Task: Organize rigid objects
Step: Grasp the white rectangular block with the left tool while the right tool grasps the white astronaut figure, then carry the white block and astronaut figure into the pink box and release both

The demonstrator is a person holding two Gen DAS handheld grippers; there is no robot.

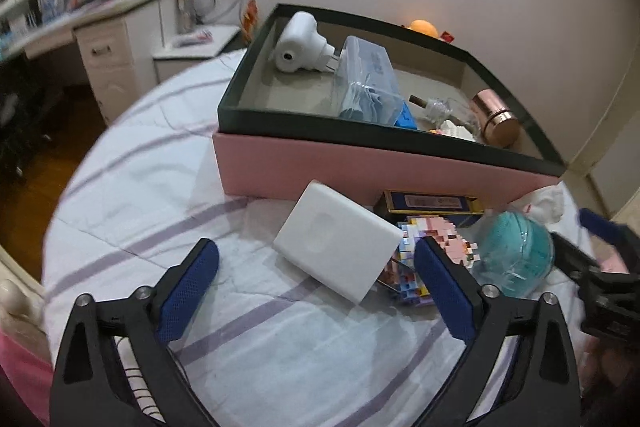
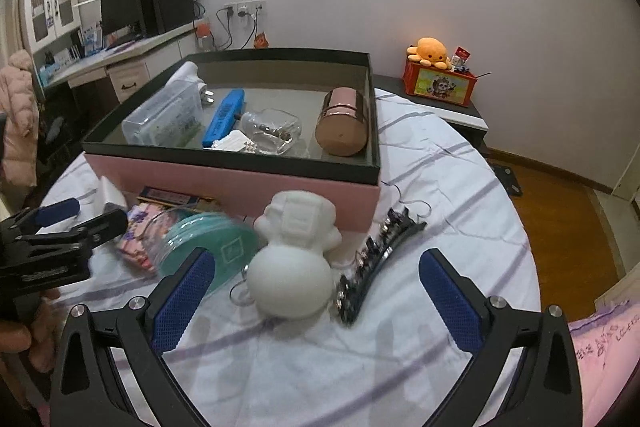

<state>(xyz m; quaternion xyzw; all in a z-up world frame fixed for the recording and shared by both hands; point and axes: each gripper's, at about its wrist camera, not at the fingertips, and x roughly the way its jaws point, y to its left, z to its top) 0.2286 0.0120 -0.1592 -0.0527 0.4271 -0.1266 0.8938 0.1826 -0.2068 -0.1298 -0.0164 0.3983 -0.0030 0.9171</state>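
1. Left wrist view: left gripper [image 1: 316, 267] is hanging w/ jaws spread, gripping nothing; white slab [image 1: 339, 242] is lying betw. its fingers, untouched, one edge propped on a block model [image 1: 424, 247], long axis running from near right up to far left.
2. Same view only: white plug-in device [image 1: 298, 43] is sitting in the far corner of the pink box [image 1: 360, 171].
3. Right wrist view: right gripper [image 2: 316, 287] is hanging w/ jaws released; white figurine [image 2: 294, 259] is lying on the sheet [image 2: 440, 211] betw. the fingers, round base toward cam., head toward the box.
4. Right view only: dark hair clip [image 2: 376, 263] is lying just beside the figurine, curving near-to-far; copper tin [image 2: 342, 121] is lying on its side in the box.
5. Teal round case [image 2: 208, 247] is sitting left of the figurine.
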